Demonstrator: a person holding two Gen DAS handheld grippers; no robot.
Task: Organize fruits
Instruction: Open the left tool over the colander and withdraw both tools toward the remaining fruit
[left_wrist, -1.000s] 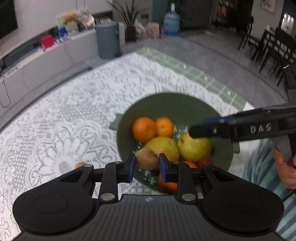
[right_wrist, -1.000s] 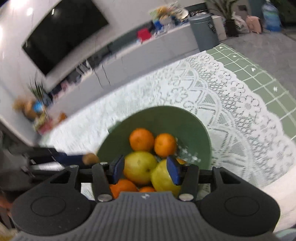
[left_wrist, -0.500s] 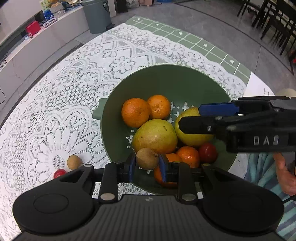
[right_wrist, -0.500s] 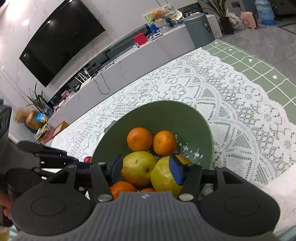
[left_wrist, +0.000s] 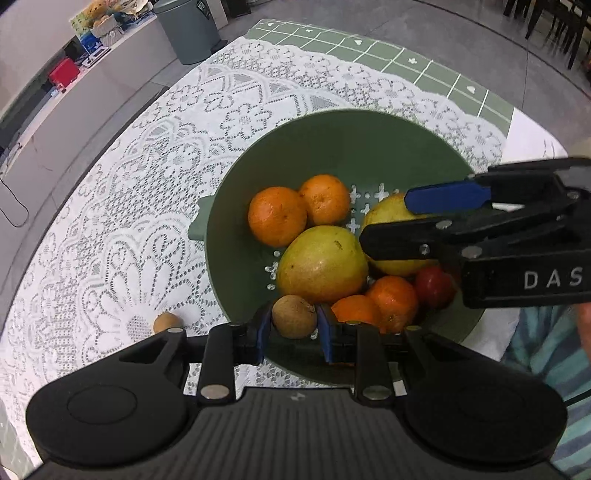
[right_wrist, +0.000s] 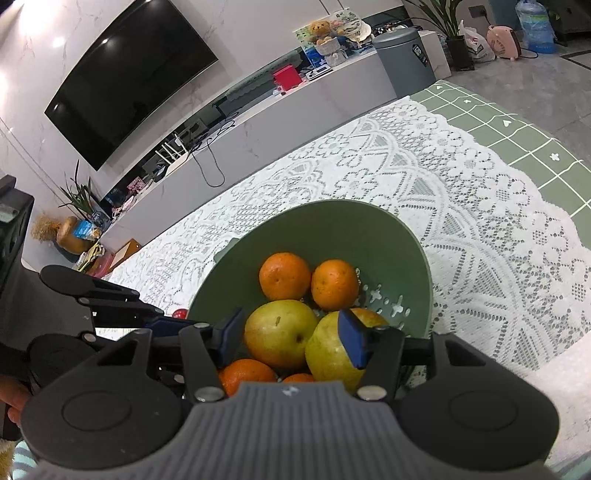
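Two grippers seen over green colander (left_wrist: 303, 147) of fruit on lace cloth (left_wrist: 147, 192). Small brown fruit (left_wrist: 294, 316) seen between blue pads of left gripper (left_wrist: 291, 332), above colander's near rim; pad contact cannot be told. Right gripper (right_wrist: 291, 338) held spread, yellow-green pear (right_wrist: 277, 334) between fingers, second pear (right_wrist: 328, 354) under right pad. Another brown fruit (left_wrist: 167, 322) left on cloth beside left gripper.

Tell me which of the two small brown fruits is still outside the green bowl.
The small brown fruit on the lace cloth, left of the green bowl. The other brown fruit is held in the left gripper over the bowl.
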